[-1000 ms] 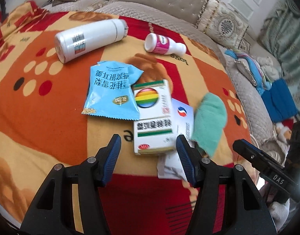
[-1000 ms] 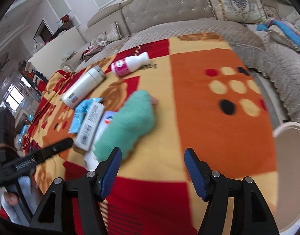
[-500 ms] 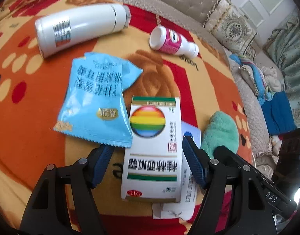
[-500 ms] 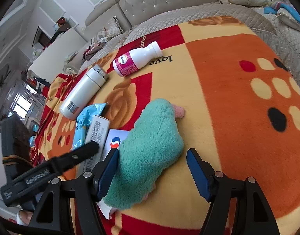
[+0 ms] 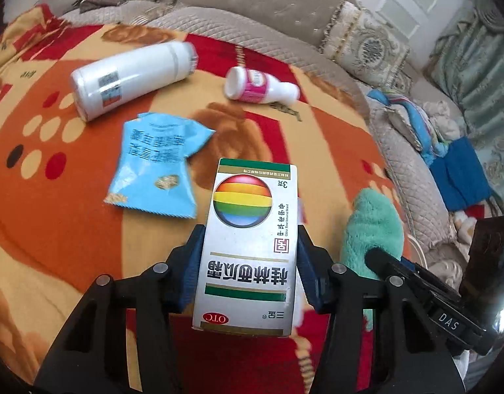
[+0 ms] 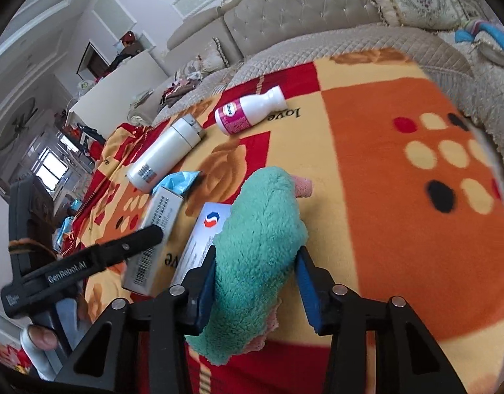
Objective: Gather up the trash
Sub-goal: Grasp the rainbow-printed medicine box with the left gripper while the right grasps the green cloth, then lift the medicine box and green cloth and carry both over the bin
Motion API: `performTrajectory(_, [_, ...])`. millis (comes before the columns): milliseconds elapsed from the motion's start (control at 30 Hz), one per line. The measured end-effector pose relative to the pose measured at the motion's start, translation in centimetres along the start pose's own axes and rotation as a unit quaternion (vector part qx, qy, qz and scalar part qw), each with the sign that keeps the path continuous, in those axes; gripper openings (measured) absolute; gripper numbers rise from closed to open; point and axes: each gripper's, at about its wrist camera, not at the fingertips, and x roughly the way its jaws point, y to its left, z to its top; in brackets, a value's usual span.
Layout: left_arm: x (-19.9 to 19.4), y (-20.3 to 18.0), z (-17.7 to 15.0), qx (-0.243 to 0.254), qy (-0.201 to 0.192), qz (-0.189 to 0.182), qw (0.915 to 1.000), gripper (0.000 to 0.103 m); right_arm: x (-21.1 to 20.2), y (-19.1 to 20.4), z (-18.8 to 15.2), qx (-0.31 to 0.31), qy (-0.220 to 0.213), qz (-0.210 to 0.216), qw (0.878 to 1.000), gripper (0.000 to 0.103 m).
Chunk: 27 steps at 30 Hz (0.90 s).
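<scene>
The left tongs [image 5: 248, 269] pinch a glossy cardboard medicine box [image 5: 248, 246], their blue pads pressed flat against its long sides. The box is a crisp-cornered rectangle, white with green bands and a rainbow-striped ball printed on its face. In the right wrist view its barcoded side [image 6: 153, 246] shows, with the far end appearing raised off the blanket [image 5: 55, 229].

The right tongs [image 6: 255, 282] straddle a fluffy teal sock [image 6: 262, 246], a thick, soft tube of pile with a pink toe; the left pad touches the fleece, while the right pad stands just beside it, so a firm grip cannot be told. Under the sock's left edge lies a flat white leaflet [image 6: 202, 239] with a red and blue mark.

Further back on the fleecy orange, red and cream blanket lie a crinkled light-blue snack wrapper [image 5: 156, 167] with a serrated seam, a smooth white flask [image 5: 130, 75] on its side, and a small white plastic bottle [image 5: 258, 85] with a pink label, also on its side. The flask and bottle lie well apart from the tongs.

The blanket ends at a quilted beige sofa [image 5: 252, 16] behind and to the right. To the sock's right the blanket runs bare out to its edge.
</scene>
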Motion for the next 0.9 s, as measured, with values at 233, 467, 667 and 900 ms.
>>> performTrajectory(233, [-0.5,-3.9,-2.0,0.039,0.000,-0.008,0.9992,0.051,-4.2,-1.0,-2.0,-0.001,-0.025,-0.021,0.999,0.044])
performTrajectory(467, [0.4,-8.2,-3.7,0.077,0.007,-0.014,0.9969,0.051,-7.6,-2.9,-3.5,0.012,-0.044,-0.046,0.998,0.044])
performTrajectory(667, [1.0,-11.8,-4.7,0.108,0.008,-0.019,0.9939,0.051,-9.8,-5.1,-4.7,0.034,-0.057,-0.063,0.996,0.044])
performTrajectory(900, [1.8,-16.2,-6.0,0.147,0.016,-0.035,0.9884,0.051,-12.6,-7.9,-6.1,0.060,-0.074,-0.085,0.992,0.044])
